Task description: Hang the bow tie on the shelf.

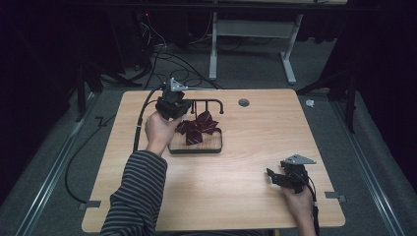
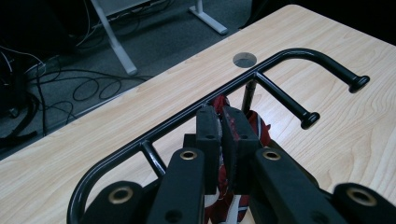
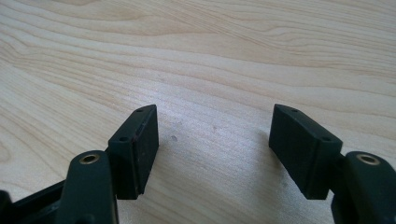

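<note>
A dark red striped cloth [image 1: 197, 129] hangs from a black metal rack [image 1: 209, 102] that stands on a small wooden base [image 1: 210, 143] at the table's middle left. My left gripper [image 1: 176, 106] is at the rack's left end, held in a hand with a striped sleeve. In the left gripper view its jaws [image 2: 223, 117] are pressed together on a fold of the red cloth [image 2: 259, 127], just under the rack's top bar [image 2: 280, 58]. My right gripper [image 1: 275, 176] rests near the front right of the table, its jaws [image 3: 215, 135] wide apart over bare wood.
The wooden table [image 1: 260, 142] has a round grey grommet [image 1: 243, 103] near its far edge. Beyond it are a white desk frame [image 1: 290, 54] and loose cables [image 1: 162, 54] on the grey floor. Black cable trails off the table's left side.
</note>
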{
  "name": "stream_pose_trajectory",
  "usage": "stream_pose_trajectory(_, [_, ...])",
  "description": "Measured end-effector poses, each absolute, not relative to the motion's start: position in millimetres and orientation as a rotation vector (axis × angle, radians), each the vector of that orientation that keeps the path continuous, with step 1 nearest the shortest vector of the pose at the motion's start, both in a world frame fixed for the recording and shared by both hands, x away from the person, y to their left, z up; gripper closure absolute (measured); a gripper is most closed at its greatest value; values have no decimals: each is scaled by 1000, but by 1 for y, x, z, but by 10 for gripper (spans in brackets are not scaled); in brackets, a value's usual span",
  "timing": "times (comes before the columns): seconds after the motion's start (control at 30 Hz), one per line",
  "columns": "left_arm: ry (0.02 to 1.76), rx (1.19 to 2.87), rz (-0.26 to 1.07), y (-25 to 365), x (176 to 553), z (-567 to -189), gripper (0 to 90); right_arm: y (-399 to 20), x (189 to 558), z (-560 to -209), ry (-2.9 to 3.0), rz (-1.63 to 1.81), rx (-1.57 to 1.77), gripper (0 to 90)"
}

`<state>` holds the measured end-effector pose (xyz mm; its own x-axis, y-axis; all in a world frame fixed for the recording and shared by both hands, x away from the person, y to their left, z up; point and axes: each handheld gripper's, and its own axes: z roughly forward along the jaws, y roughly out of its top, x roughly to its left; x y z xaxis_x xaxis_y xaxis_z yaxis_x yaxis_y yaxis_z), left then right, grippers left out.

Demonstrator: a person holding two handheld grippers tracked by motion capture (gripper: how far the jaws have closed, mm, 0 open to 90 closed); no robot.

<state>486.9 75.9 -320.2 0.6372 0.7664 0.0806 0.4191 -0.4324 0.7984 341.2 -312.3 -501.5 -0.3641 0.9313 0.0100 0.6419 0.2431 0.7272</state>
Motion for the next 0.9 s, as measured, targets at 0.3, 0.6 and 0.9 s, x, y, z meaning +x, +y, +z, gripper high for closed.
stream_pose_trajectory(0.3, [913,2065,559,77,484,-320,815,-312,341,-501,2095,911,1437,346])
stream_pose_trajectory(0.6, [907,2033,529,86,478,-317,769,-312,341,-502,2093,906,1438,345])
stream_pose_trajectory(0.9, [895,2009,543,96,467,-309,727,-312,341,-502,2092,905,1434,345])
